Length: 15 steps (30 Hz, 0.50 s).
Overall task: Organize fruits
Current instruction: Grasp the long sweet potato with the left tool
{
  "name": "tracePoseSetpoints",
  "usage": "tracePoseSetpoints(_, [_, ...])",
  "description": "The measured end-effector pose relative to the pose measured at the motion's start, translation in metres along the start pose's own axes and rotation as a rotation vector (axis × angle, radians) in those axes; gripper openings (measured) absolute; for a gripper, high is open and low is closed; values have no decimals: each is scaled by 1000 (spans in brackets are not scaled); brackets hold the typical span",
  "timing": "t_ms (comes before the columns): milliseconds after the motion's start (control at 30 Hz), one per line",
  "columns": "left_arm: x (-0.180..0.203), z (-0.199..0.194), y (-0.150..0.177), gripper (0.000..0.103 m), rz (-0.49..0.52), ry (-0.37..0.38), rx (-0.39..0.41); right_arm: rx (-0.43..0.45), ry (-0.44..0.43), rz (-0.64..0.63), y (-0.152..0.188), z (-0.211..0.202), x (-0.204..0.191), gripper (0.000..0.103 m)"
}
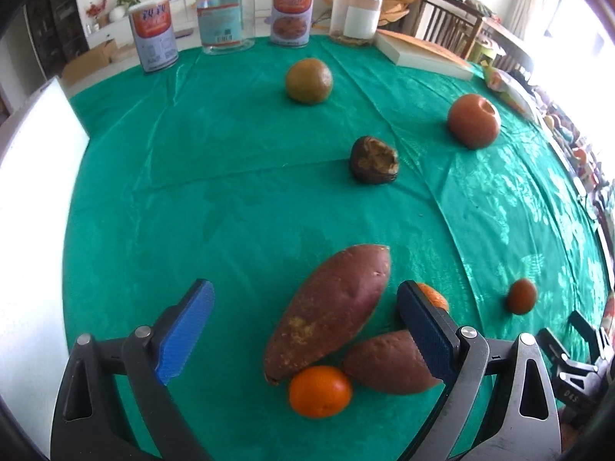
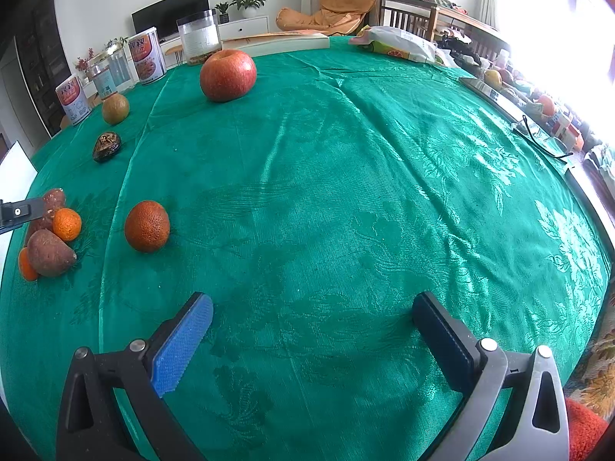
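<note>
The table (image 2: 346, 192) carries a green cloth (image 1: 215, 176) with a woven flower pattern. Just ahead of the left gripper (image 1: 303, 330), between its wide-apart jaws, lie a large sweet potato (image 1: 330, 307), a small sweet potato (image 1: 388, 361) and a mandarin (image 1: 320, 391), all touching. A second mandarin (image 1: 434, 296) is partly hidden behind the right finger. Further ahead lie a dark damaged fruit (image 1: 373, 159), a greenish-brown fruit (image 1: 308, 81) and a red apple (image 1: 474, 121). An orange (image 2: 147, 225) lies to the left of the right gripper (image 2: 313, 334). At the far edge stand two tins (image 1: 153, 32), two clear jars (image 1: 225, 15) and a book (image 1: 423, 53).
</note>
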<state>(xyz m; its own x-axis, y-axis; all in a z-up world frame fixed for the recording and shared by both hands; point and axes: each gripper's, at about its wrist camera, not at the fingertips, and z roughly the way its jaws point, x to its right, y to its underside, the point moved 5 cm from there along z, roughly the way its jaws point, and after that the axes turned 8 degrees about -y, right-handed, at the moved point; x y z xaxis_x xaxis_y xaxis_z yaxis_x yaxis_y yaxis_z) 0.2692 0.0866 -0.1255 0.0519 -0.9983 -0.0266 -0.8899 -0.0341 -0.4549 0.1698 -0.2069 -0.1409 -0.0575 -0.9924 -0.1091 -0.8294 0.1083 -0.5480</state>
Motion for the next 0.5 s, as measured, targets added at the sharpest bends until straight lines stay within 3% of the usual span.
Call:
tracePoseSetpoints(100, [-12, 5, 1, 97, -57, 24, -7, 1, -2, 3, 0, -1, 0, 103])
tracePoseSetpoints(200, [-34, -7, 0, 96, -122, -37, 53, 1, 0, 2, 0, -1, 0, 103])
tracePoseSetpoints(267, [-44, -6, 0, 96, -149, -34, 45, 1, 3, 2, 0, -1, 0, 103])
tracePoseSetpoints(500, [-42, 4, 10, 95, -113, -49, 26, 1, 3, 3, -1, -1, 0, 103])
